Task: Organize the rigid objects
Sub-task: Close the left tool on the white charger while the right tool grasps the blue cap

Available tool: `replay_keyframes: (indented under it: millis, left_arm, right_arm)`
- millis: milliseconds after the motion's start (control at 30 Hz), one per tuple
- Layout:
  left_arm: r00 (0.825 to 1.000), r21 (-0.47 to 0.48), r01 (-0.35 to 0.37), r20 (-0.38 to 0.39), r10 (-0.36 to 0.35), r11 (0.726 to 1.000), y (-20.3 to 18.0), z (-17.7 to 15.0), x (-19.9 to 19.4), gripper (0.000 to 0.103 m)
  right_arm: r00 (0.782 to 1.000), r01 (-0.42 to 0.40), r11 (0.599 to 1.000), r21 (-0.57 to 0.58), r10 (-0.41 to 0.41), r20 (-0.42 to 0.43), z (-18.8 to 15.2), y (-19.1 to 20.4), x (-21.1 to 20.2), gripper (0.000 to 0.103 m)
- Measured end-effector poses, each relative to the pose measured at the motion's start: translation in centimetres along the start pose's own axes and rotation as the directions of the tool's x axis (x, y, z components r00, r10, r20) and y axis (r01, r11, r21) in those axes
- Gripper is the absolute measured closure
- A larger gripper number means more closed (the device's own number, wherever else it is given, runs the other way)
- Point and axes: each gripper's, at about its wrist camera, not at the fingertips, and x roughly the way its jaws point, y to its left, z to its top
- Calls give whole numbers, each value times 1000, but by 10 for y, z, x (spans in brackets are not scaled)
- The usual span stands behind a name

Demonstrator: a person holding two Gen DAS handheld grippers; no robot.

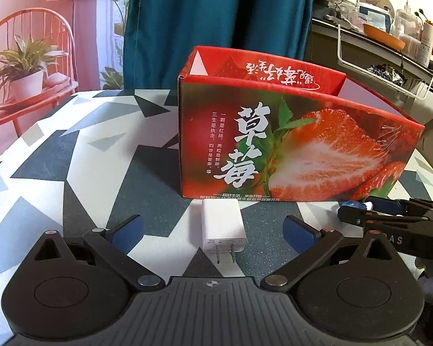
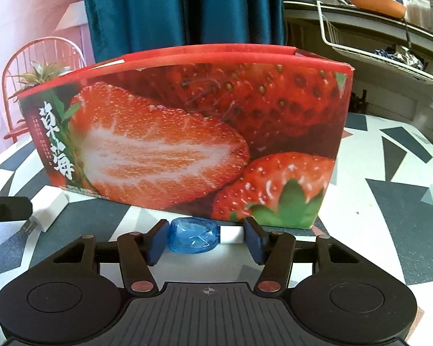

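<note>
Left gripper [image 1: 213, 232] hovering low over the bench [image 1: 57, 161], jaws spread wide, holding nothing. White USB wall charger [image 1: 222, 227] lying flat between the blue pads [image 1: 128, 232], touching neither, prongs pointing back toward the camera, far end just short of the strawberry box [image 1: 288, 144].

Strawberry box standing open-topped mid-bench, printed long side facing both cameras; inside not visible from either view.

Right gripper [image 2: 206, 238] clamping a small blue translucent bottle [image 2: 192, 238] lengthwise, one pad on the base, the other on the white cap [image 2: 231, 235]. Bottle sitting just in front of the box's lower edge; lifted or resting on the bench, cannot tell.

Step in hand, by judgement: grasp stage for two items at once, right side gripped, left side lined up but not yet closed.

Next move probably calling for: closing left jaws on the charger's flat sides, then lifting both clear of the box rim and dropping inside. End-on hold on the bottle looking marginal; slipping at the cap likely if tilted.
</note>
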Motion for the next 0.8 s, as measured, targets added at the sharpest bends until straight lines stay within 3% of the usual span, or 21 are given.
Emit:
replay_keyframes:
  millis: [267, 567, 800]
  left_arm:
    - [996, 26, -92, 7, 92, 995, -16, -2, 13, 3]
    - [992, 43, -122, -22, 123, 992, -25, -6, 32, 13]
    - [992, 13, -119, -44, 120, 993, -19, -6, 37, 13]
  right_arm:
    - [1000, -24, 1000, -16, 24, 0, -1, 2, 1, 50]
    - [999, -49, 999, -6, 49, 4, -1, -1, 0, 50]
    - [998, -69, 997, -17, 69, 1, -1, 0, 0, 49]
